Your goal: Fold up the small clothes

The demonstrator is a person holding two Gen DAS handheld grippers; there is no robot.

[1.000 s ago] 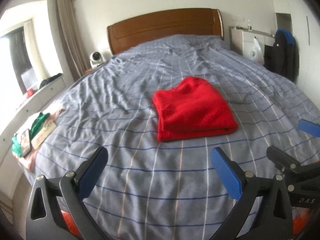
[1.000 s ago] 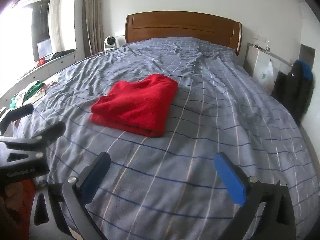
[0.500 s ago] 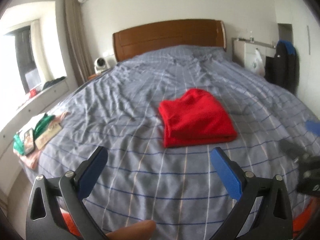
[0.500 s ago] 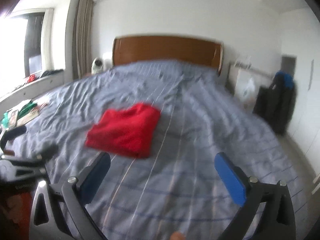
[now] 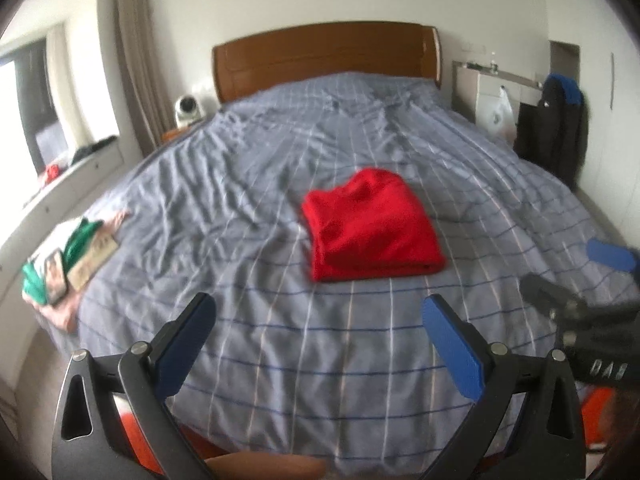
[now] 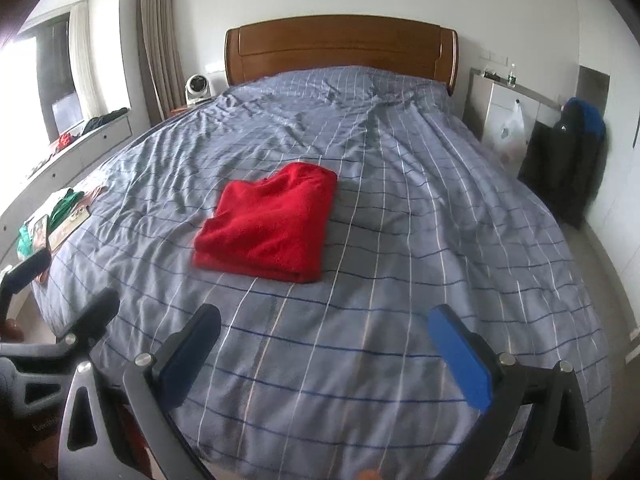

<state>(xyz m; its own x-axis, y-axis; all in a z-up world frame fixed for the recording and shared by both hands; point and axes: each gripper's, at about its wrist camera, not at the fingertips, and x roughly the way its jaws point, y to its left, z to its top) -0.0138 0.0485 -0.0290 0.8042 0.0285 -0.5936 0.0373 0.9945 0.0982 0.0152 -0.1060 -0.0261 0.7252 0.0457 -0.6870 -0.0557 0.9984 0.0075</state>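
Observation:
A red garment (image 5: 372, 226), folded into a flat rectangle, lies in the middle of the blue-grey striped bed (image 5: 260, 320); it also shows in the right wrist view (image 6: 270, 224). My left gripper (image 5: 320, 344) is open and empty, held above the foot of the bed, well short of the garment. My right gripper (image 6: 326, 354) is open and empty too, also back at the foot. Each gripper shows at the edge of the other's view: the right one (image 5: 580, 292) and the left one (image 6: 60, 292).
A pile of green, white and pink clothes with a phone (image 5: 60, 268) sits at the bed's left edge. A wooden headboard (image 5: 324, 56) stands at the far end. A dark jacket (image 5: 560, 128) hangs at the right. A window ledge (image 6: 80, 140) runs along the left.
Both grippers have pulled back and risen from the bed; the garment looks smaller and farther away. The jaws stayed open and the garment has not moved.

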